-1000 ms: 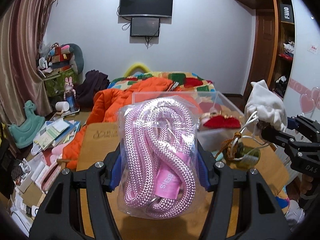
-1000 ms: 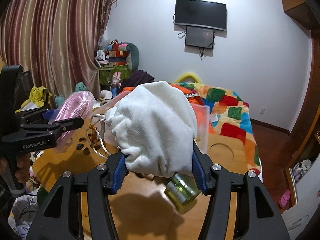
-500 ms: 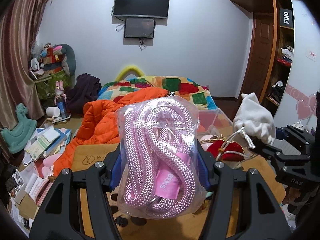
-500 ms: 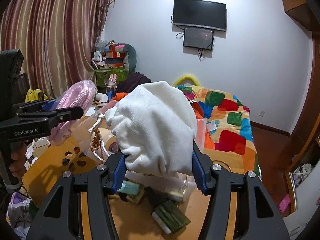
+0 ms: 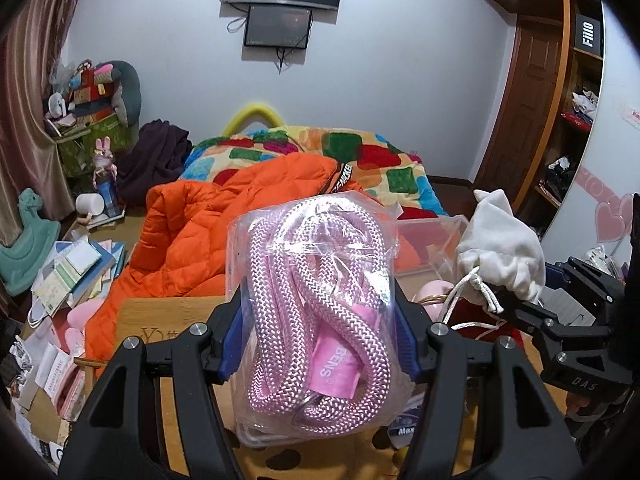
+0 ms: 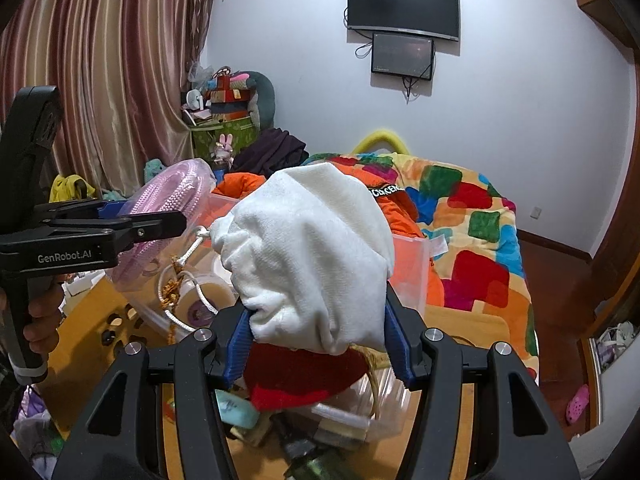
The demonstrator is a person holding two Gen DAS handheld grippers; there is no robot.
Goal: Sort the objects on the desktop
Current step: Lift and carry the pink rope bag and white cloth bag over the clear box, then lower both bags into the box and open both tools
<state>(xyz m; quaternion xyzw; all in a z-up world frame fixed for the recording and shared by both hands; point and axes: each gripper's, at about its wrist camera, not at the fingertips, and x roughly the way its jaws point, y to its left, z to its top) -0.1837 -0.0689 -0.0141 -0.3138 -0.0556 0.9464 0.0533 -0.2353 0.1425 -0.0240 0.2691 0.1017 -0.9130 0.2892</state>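
Note:
My left gripper [image 5: 320, 328] is shut on a clear bag of pink rope [image 5: 316, 312] and holds it upright above the wooden table [image 5: 168, 312]. It also shows at the left of the right wrist view [image 6: 160, 216], with the pink rope [image 6: 172, 188] in it. My right gripper [image 6: 316, 344] is shut on a white drawstring pouch [image 6: 312, 256], held above a clear plastic bin [image 6: 412, 268]. The pouch also shows in the left wrist view [image 5: 500, 248], right of the rope, with my right gripper [image 5: 516, 304] under it.
The bin holds a red cloth item [image 6: 304, 376], a tape roll [image 6: 204, 296] and small packets. An orange jacket [image 5: 208, 236] and a patchwork bed [image 6: 472, 220] lie beyond the table. Books and boxes [image 5: 72, 268] pile at the left.
Both grippers rose and moved forward with their loads. The right gripper with the pouch now hangs over the clear bin and the red item; the rope bag stays gripped.

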